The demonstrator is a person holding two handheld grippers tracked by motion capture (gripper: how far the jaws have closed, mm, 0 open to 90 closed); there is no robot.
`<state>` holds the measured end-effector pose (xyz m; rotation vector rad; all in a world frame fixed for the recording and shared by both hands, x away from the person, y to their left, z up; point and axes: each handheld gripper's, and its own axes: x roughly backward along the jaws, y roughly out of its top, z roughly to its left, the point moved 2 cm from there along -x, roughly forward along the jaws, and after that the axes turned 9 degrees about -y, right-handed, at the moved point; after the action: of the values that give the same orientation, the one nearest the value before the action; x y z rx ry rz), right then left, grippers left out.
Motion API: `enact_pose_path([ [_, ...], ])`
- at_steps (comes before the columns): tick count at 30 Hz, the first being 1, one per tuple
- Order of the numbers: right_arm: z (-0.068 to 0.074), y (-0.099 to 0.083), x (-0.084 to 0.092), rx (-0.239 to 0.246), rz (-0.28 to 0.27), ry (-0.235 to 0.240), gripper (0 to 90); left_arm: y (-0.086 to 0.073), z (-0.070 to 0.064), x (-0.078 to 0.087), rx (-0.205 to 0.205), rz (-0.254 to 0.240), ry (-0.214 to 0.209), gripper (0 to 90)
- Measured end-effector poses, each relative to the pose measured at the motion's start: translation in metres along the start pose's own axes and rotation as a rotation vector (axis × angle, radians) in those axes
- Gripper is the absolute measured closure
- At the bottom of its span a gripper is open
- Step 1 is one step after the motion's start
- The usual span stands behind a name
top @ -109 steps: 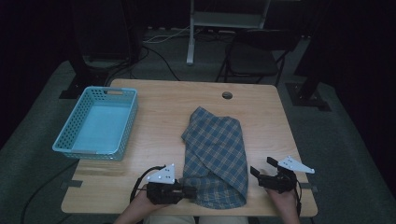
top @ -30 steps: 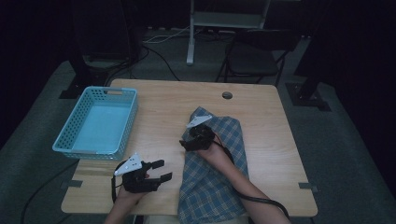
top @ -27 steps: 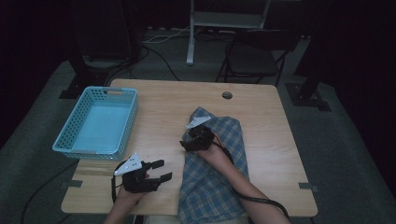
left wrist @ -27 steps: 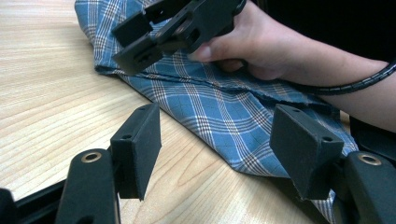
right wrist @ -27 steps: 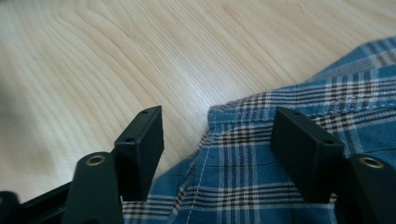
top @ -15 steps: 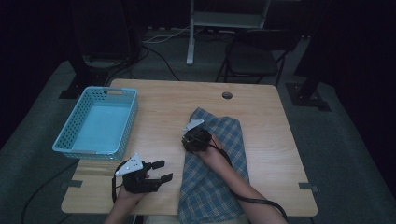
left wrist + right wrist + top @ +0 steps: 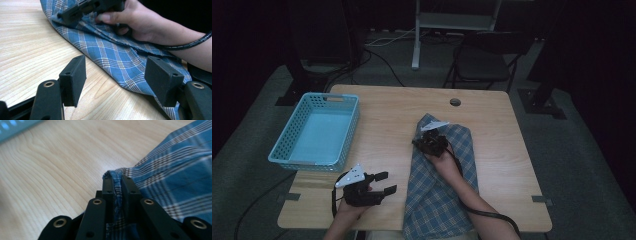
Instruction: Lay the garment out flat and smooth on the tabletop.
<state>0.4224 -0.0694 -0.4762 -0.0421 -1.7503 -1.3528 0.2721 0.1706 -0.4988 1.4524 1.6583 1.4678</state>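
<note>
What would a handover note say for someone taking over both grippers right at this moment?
Right gripper: jaws have just been closing and now pinch the left edge of the plaid cloth near its far end.
Left gripper: open, empty, resting on the table just left of the cloth's near part.
Cloth: lying lengthwise on the table, near end hanging over the front edge.
Basket: empty, at the far left.
Done: edge gripped. Left: probably folding the cloth and putting it in the basket.
</note>
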Motion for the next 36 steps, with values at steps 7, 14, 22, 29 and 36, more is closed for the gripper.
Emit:
enact_pose_path([
  [7,-0.017,0.003,0.024,-0.029,-0.041,-0.036,82.5,0.000,0.000,0.000,-0.003,0.002,-0.002,34.7],
  [14,-0.042,0.001,0.055,-0.058,-0.087,-0.100,82.8,0.000,-0.001,-0.001,-0.008,0.007,0.001,34.7],
  [22,-0.086,-0.011,0.096,-0.140,-0.144,-0.193,82.7,0.000,-0.001,-0.001,-0.006,0.010,0.007,34.7],
  [29,-0.130,-0.030,0.135,-0.232,-0.178,-0.287,82.7,0.000,-0.001,-0.002,-0.006,0.017,0.006,34.7],
  [36,-0.180,-0.064,0.162,-0.330,-0.146,-0.435,82.6,0.000,-0.001,-0.002,-0.005,0.022,0.009,34.7],
])
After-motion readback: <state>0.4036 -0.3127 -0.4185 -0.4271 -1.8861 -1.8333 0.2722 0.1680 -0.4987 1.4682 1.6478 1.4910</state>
